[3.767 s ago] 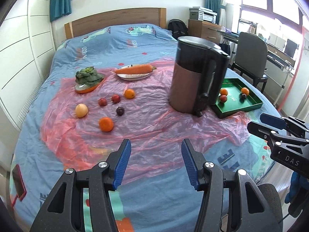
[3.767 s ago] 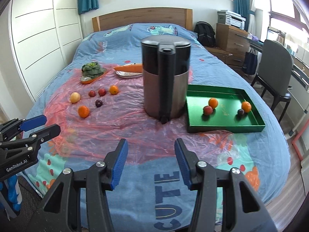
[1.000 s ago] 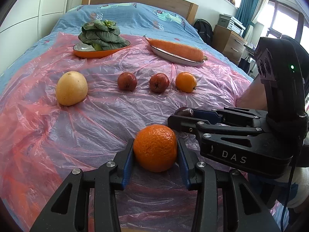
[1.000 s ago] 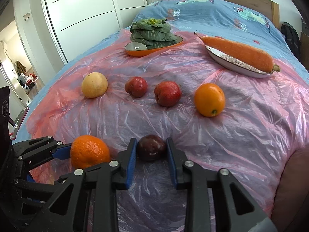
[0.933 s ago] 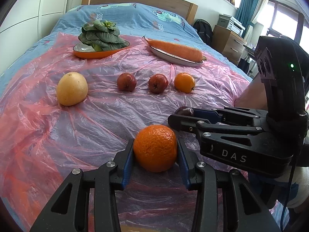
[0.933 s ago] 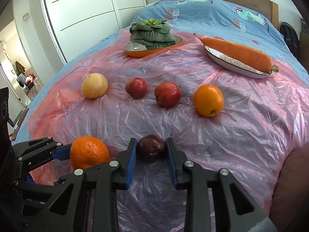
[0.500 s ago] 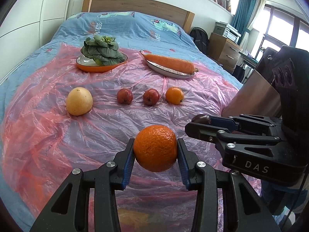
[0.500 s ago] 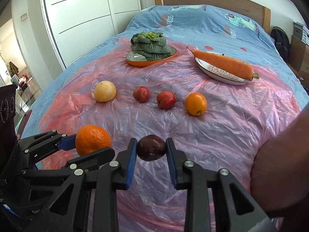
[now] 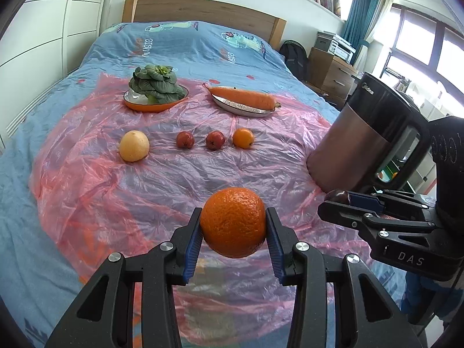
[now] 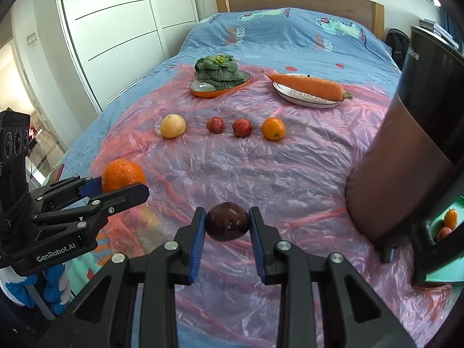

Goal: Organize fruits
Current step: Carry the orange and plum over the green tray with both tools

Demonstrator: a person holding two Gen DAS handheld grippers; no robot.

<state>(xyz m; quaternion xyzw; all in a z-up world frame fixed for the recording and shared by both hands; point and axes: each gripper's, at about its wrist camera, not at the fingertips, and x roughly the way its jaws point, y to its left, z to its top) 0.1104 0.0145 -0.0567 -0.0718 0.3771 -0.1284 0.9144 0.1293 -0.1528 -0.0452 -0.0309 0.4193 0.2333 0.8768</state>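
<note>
Left gripper [image 9: 233,232] clamped on orange [image 9: 233,221]; right gripper [image 10: 227,229] clamped on dark plum [image 10: 227,225]; both held above pink plastic sheet [image 9: 174,179].

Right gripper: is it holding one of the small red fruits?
No, the right gripper is clamped on a dark purple fruit, while both small red fruits lie on the pink plastic sheet.

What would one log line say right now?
left jaws: round orange held | right jaws: dark purple plum held | both clear of pink plastic sheet
</note>
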